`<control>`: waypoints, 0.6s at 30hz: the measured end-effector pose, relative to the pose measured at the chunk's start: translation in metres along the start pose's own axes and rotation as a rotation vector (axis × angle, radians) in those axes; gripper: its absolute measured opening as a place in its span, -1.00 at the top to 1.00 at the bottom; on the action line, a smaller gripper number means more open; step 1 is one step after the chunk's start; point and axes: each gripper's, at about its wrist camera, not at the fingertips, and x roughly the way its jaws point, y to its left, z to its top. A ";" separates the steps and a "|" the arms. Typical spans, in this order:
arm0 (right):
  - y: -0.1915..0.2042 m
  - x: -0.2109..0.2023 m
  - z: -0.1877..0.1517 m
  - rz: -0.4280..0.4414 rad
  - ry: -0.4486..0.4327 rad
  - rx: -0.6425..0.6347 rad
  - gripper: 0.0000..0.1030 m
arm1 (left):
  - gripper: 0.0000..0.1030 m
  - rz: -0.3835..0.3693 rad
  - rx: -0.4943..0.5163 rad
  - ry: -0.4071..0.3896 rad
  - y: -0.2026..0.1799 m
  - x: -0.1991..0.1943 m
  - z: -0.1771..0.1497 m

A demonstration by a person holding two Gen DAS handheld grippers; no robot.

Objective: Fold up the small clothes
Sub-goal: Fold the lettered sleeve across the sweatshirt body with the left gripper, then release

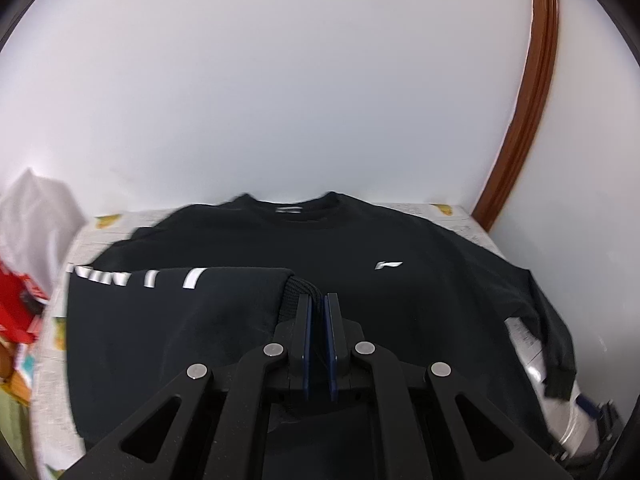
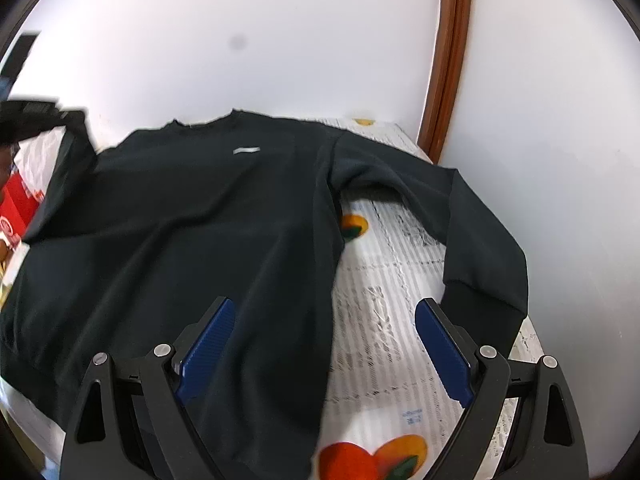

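Note:
A black sweatshirt (image 1: 360, 248) with a small white chest logo lies face up on the table. My left gripper (image 1: 319, 300) is shut on the ribbed cuff (image 1: 298, 284) of its left sleeve, which carries white lettering and is drawn across the body. In the right wrist view the sweatshirt (image 2: 192, 232) fills the left half. Its other sleeve (image 2: 476, 240) bends down the table's right side. My right gripper (image 2: 324, 320) is open and empty above the sweatshirt's right side seam, its right finger beside that sleeve's cuff (image 2: 480, 312).
The table wears a white printed cloth (image 2: 392, 280) with orange fruit pictures. A red box (image 1: 18, 308) and a white bag (image 1: 32, 216) stand at the table's left edge. A white wall with a brown door frame (image 2: 448, 60) is right behind.

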 end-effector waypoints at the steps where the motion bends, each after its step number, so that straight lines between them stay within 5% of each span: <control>1: -0.002 0.003 -0.002 -0.008 0.005 -0.008 -0.76 | 0.87 -0.009 -0.002 0.004 -0.004 0.005 0.001; 15: -0.015 0.029 -0.008 -0.021 0.062 0.034 -0.76 | 0.86 -0.158 0.066 0.058 -0.071 0.056 0.004; 18: -0.010 0.029 -0.007 -0.026 0.067 0.026 -0.76 | 0.64 -0.190 0.055 0.085 -0.069 0.057 0.004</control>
